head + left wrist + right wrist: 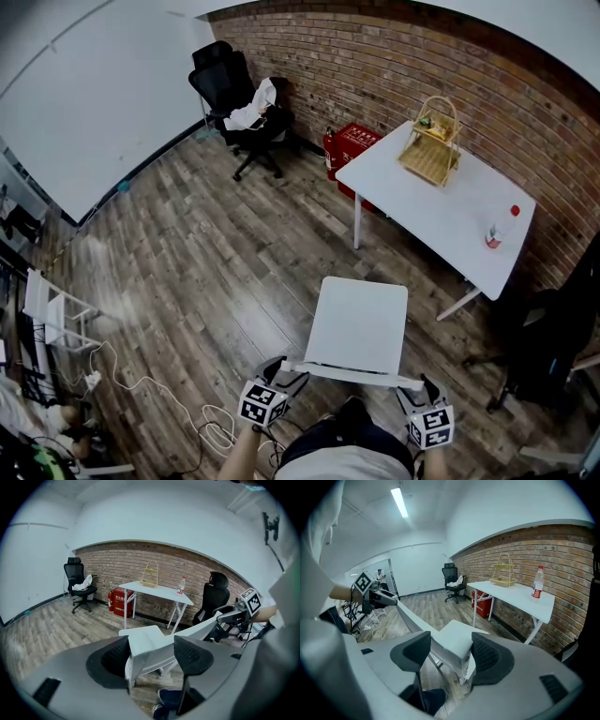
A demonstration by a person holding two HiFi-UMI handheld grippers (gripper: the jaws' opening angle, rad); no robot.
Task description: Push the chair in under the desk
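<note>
A white chair (357, 325) stands on the wood floor in front of me, its seat facing the white desk (441, 202) by the brick wall and still well short of it. My left gripper (277, 382) straddles the left end of the chair's backrest rail (149, 645), jaws wide, and I see no firm press by the pads. My right gripper (418, 386) straddles the rail's right end (449, 648). Its pads lie close against the rail, but whether they clamp it is unclear. Each gripper shows in the other's view, at the far end of the rail.
On the desk are a wire basket (432, 142) and a bottle with a red cap (494, 234). A red box (352, 147) stands under the desk's far end. One black office chair (236, 105) stands by the wall, another (553, 342) at the right. A white cable (159, 398) lies at the left.
</note>
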